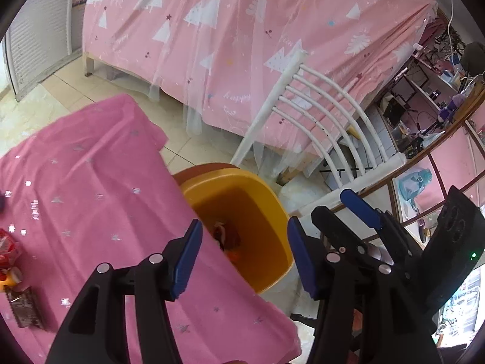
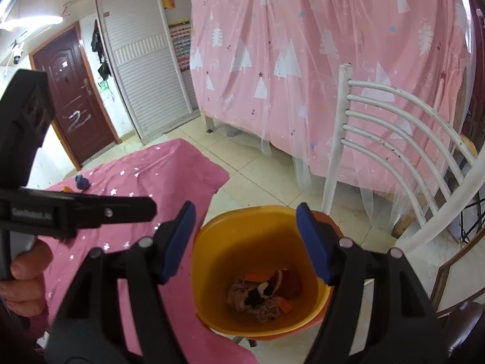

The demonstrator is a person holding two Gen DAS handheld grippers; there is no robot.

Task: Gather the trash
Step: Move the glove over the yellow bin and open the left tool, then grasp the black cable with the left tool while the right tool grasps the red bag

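A yellow bin (image 2: 227,233) stands beside the table, just past the edge of the pink star-print cloth (image 1: 91,182). Crumpled wrappers and scraps (image 2: 263,291) lie at its bottom and also show as trash (image 1: 225,236) in the left wrist view. My left gripper (image 1: 245,257) hangs open above the bin (image 1: 257,194), with nothing between its blue pads. My right gripper (image 2: 245,239) is open over the bin's mouth and is also empty. On the cloth at far left lie a red-and-white wrapper (image 1: 7,248) and a brown packet (image 1: 25,306).
A white slatted chair (image 2: 394,127) stands right of the bin, and a bed under a pink tree-print curtain (image 1: 227,45) lies behind. A small blue object (image 2: 81,182) sits on the cloth. A hand (image 2: 27,273) holds the left tool. A dark door (image 2: 72,97) is at the back left.
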